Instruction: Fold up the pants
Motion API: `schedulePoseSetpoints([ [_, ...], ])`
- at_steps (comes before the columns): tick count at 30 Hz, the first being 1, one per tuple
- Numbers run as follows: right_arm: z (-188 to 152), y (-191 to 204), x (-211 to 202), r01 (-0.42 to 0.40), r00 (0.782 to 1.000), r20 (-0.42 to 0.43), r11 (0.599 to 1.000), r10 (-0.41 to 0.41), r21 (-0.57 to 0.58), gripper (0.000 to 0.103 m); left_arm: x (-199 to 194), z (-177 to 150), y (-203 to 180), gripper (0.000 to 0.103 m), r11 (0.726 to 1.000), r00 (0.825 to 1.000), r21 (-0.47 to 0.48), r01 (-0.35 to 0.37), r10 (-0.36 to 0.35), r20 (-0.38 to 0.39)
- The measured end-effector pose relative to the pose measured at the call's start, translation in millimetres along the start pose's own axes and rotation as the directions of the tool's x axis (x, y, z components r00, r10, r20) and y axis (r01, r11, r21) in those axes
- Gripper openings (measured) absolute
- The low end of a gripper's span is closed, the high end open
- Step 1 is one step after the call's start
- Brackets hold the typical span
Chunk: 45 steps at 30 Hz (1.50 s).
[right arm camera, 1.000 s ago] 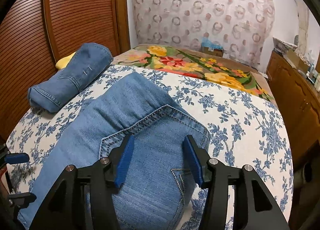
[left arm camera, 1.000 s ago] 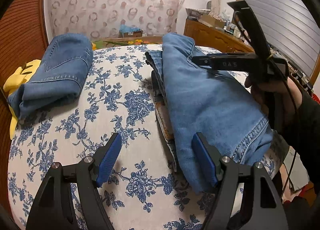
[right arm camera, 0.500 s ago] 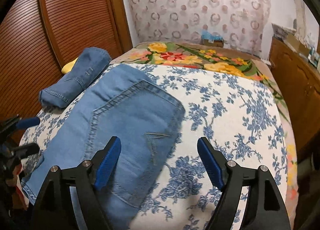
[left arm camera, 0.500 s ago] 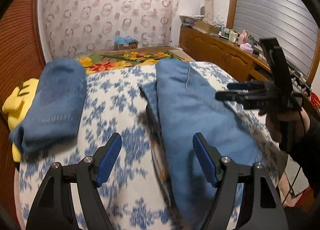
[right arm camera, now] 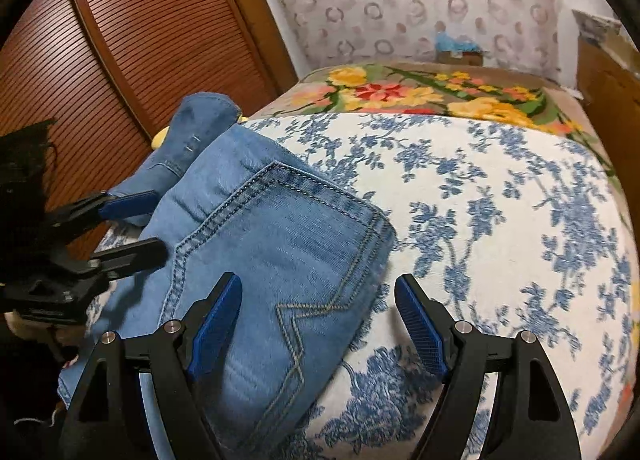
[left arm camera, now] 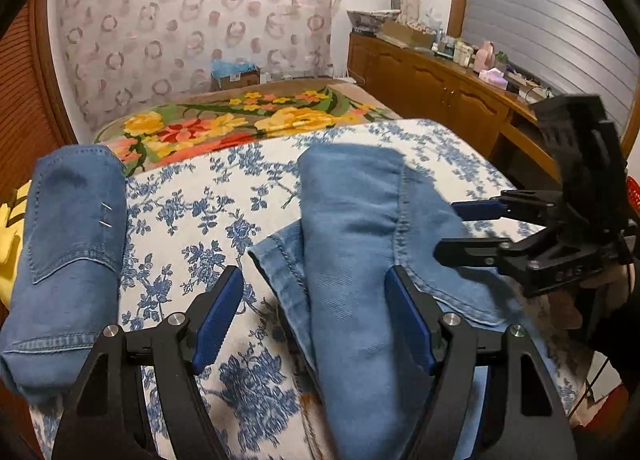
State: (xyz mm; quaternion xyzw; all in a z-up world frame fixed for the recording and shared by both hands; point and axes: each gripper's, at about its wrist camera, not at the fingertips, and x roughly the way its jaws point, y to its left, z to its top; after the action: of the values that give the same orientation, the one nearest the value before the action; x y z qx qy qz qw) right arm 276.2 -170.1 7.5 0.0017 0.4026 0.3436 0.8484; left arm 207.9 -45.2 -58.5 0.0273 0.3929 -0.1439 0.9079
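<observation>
Both the left gripper point(left arm camera: 314, 324) and right gripper point(right arm camera: 318, 328) angle downward, fingers spread apart, gripping nothing.

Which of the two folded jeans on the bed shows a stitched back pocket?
The lighter jeans right under the grippers: a pocket with zigzag stitching faces up. The darker jeans, farther off by the wooden doors, show no such pocket.

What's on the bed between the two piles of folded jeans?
Nothing, only bare blue-flowered white bedspread between the darker folded jeans and the lighter folded jeans. The left wrist view shows it best.
</observation>
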Motion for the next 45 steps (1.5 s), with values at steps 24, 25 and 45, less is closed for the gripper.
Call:
schedulePoseSetpoints([
  [24,22.0,21.9,39.5,-0.088,0.996,0.018,0.996,0.089,-0.024,0.027,8.1,-16.5,15.9,0.076,0.996,0.998,-0.070,0.056,-0.057,-0.006],
  [25,25.6,28.4,36.8,-0.078,0.996,0.026,0.996,0.079,-0.045,0.025,3.0,-17.9,18.5,0.076,0.995,0.998,-0.081,0.056,-0.056,0.007],
  [45,114.8,246.9,-21.0,-0.009,0.957,0.242,0.852,0.159,-0.523,0.019,-153.2,-4.6,110.6,0.075,0.966,0.916,-0.256,-0.028,0.128,0.380],
])
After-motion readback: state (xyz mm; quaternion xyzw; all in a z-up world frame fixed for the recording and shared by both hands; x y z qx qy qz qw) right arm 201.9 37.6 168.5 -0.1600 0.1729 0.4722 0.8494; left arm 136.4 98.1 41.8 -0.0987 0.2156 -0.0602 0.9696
